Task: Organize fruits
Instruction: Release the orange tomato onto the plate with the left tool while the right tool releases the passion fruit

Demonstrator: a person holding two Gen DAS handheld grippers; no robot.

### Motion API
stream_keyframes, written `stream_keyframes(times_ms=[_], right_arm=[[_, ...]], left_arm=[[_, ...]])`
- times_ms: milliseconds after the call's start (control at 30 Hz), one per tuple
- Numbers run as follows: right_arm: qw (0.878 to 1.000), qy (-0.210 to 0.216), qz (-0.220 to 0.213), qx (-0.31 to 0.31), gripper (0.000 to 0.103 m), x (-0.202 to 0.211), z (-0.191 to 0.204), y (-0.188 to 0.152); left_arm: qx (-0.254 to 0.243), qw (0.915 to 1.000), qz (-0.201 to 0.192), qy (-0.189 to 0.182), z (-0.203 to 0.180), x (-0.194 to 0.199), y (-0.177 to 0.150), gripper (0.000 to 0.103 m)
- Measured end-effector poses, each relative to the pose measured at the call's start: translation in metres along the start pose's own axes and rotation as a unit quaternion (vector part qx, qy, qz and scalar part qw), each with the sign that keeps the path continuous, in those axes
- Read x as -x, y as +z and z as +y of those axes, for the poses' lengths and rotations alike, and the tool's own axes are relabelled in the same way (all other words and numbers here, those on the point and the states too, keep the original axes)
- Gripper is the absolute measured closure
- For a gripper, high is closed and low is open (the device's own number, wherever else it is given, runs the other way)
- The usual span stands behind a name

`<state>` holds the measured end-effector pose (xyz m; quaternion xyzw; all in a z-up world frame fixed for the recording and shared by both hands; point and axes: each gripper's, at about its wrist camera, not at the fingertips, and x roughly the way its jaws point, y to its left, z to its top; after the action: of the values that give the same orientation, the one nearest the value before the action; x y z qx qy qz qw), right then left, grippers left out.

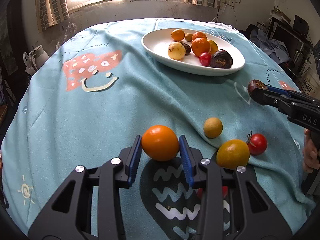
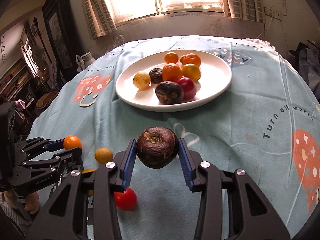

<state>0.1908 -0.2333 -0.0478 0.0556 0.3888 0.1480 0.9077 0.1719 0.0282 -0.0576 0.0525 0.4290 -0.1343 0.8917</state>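
Note:
My left gripper [image 1: 160, 140] is shut on an orange fruit [image 1: 160, 143], both blue pads pressing its sides just above the cloth. In the right wrist view the left gripper [image 2: 70, 143] comes in from the left with that orange fruit [image 2: 72, 142] at its tip. My right gripper [image 2: 157, 143] is shut on a dark brown wrinkled fruit [image 2: 157, 150], held over the cloth in front of the white plate [image 2: 130, 94]. The left wrist view shows the right gripper [image 1: 258, 93] at the right edge with the dark fruit [image 1: 256, 85]. The plate [image 1: 156, 48] holds several fruits.
Loose on the blue patterned tablecloth [image 1: 100, 120] lie a small yellow-green fruit [image 1: 213, 127], a yellow-orange fruit [image 1: 233, 154] and a red tomato [image 1: 257, 144]. A hand [image 1: 311, 156] holds the right gripper's grip. A window and wall stand behind the table.

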Motion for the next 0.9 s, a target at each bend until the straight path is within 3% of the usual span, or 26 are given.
stream_keyframes(times_ms=[133,267,500,667,700,767,800,900], right_arm=[[0.999,-0.004,-0.024,-0.035,0.061,0.017,-0.024,0.011],[0.998,-0.017,-0.044,-0.044,0.061,0.024,-0.039,0.044],[0.996,-0.028,-0.055,-0.063,0.061,-0.010,-0.060,0.098],[0.997,-0.042,-0.033,-0.057,0.059,-0.051,-0.067,0.101],[0.997,-0.040,-0.032,-0.056,0.051,-0.054,-0.069,0.101],[0.997,-0.049,-0.041,-0.052,0.039,-0.052,-0.069,0.101],[0.996,-0.051,-0.055,-0.051,0.039,-0.045,-0.069,0.101],[0.994,-0.037,-0.085,-0.057,0.039,-0.020,-0.063,0.103]], left_arm=[[-0.006,0.9997,-0.024,0.004,-0.005,0.007,0.030,0.065],[-0.021,0.9987,-0.044,0.011,-0.015,0.003,0.083,0.065],[0.010,0.9989,-0.046,-0.004,-0.018,-0.048,0.161,0.065],[0.036,0.9992,-0.017,0.000,-0.008,-0.097,0.180,0.065],[0.041,0.9990,-0.015,-0.001,-0.005,-0.103,0.180,0.064],[0.049,0.9986,-0.020,-0.004,-0.002,-0.105,0.179,0.052],[0.048,0.9985,-0.026,-0.004,-0.003,-0.102,0.176,0.045],[0.040,0.9984,-0.040,0.003,-0.005,-0.085,0.171,0.044]])
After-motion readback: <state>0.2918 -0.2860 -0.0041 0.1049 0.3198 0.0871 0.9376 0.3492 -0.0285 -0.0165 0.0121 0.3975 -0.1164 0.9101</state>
